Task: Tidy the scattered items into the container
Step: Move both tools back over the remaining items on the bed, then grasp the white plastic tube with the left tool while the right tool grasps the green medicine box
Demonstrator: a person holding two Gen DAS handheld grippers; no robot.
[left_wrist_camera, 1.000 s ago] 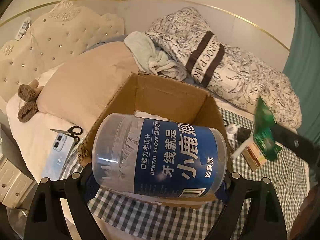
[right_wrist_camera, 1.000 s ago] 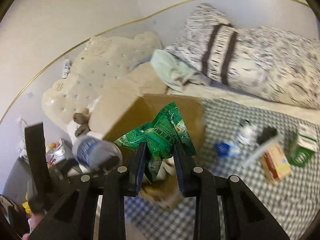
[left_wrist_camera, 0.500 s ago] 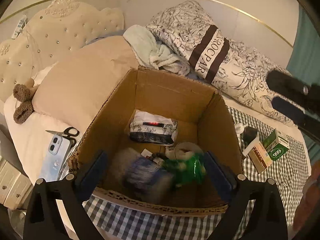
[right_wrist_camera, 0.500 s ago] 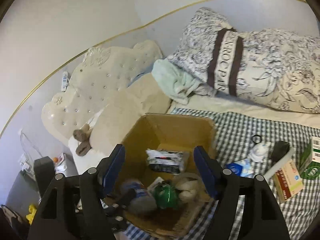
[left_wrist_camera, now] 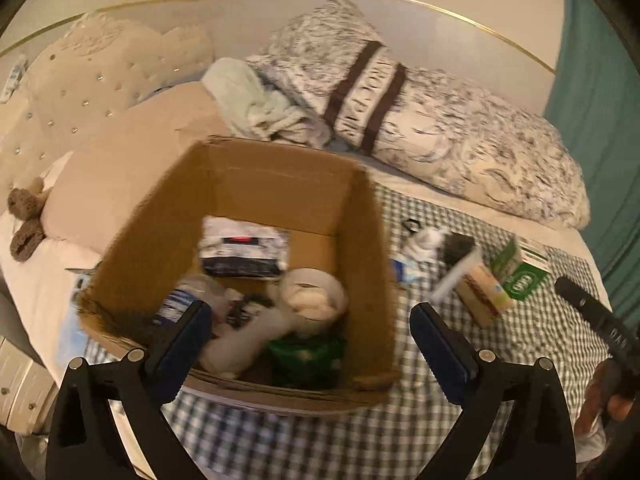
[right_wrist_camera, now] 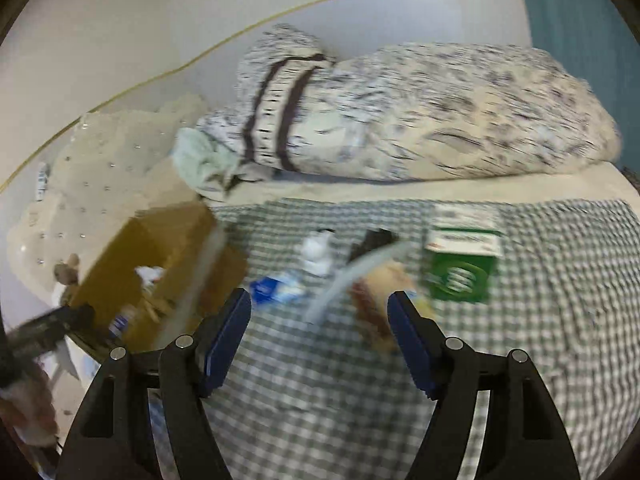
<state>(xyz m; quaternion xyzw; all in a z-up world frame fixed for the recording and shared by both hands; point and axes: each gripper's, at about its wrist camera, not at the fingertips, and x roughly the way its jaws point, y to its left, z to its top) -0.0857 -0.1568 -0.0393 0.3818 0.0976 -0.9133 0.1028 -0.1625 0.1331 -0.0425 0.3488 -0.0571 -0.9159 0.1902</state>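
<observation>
Both grippers hang with jaws spread wide and empty above a bed's checked cloth (right_wrist_camera: 540,320). The left gripper (left_wrist_camera: 310,332) hovers over the open cardboard box (left_wrist_camera: 360,264), which holds a dental floss jar (left_wrist_camera: 188,300), a green packet (left_wrist_camera: 306,356) and a tissue pack (left_wrist_camera: 242,248). The right gripper (right_wrist_camera: 318,320) faces a green carton (right_wrist_camera: 460,276), a tan box (right_wrist_camera: 380,296) and a blue sachet (right_wrist_camera: 272,290) lying loose just beside the box.

Bed (left_wrist_camera: 472,208) carries a green-checked cloth (right_wrist_camera: 560,320). Cardboard box (left_wrist_camera: 360,240) sits on the cloth's headboard-side end. Just beside the box: blue-white packet (right_wrist_camera: 276,290), white bottle (right_wrist_camera: 318,254), tan carton (left_wrist_camera: 482,294). Green carton (right_wrist_camera: 460,268) beyond that. Patterned pillow (left_wrist_camera: 460,136) behind the box.
</observation>
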